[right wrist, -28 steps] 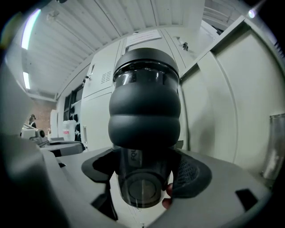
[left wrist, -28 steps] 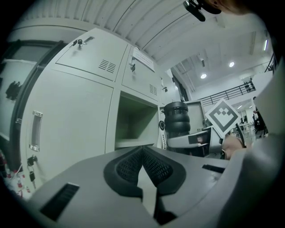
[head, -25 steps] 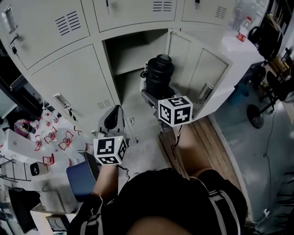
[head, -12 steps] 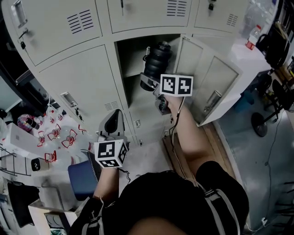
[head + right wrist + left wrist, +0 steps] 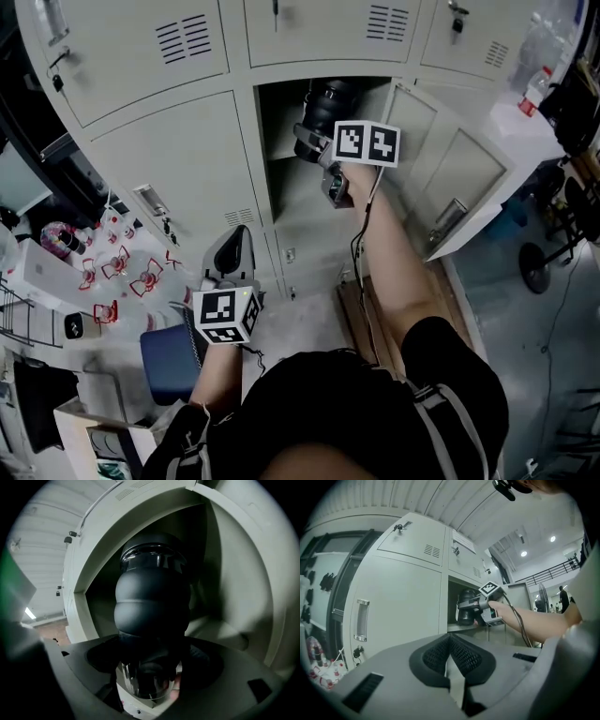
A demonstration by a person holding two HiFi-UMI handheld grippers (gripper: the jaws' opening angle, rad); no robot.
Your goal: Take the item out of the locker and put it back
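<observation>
A black, ribbed bottle [image 5: 324,105] stands upright at the mouth of the open locker compartment [image 5: 279,131], above its shelf. My right gripper [image 5: 313,142] is shut on the bottle's lower part, arm stretched forward. In the right gripper view the bottle [image 5: 152,606] fills the middle between the jaws of the right gripper [image 5: 151,679], with the locker's inner wall [image 5: 234,573] behind it. My left gripper [image 5: 232,261] hangs low by the closed locker doors, shut and holding nothing. From the left gripper view [image 5: 451,662] I see the bottle [image 5: 465,610] at the opening.
The locker door [image 5: 448,178] stands swung open to the right. A plastic water bottle [image 5: 537,84] sits on a white surface at far right. Small red-and-white items [image 5: 117,272] lie on a table at left, a blue seat [image 5: 167,361] below them. A chair base [image 5: 542,267] stands right.
My right gripper has carried the black bottle up and forward, from in front of the locker's lower part to the mouth of the upper compartment. The left gripper has hardly moved.
</observation>
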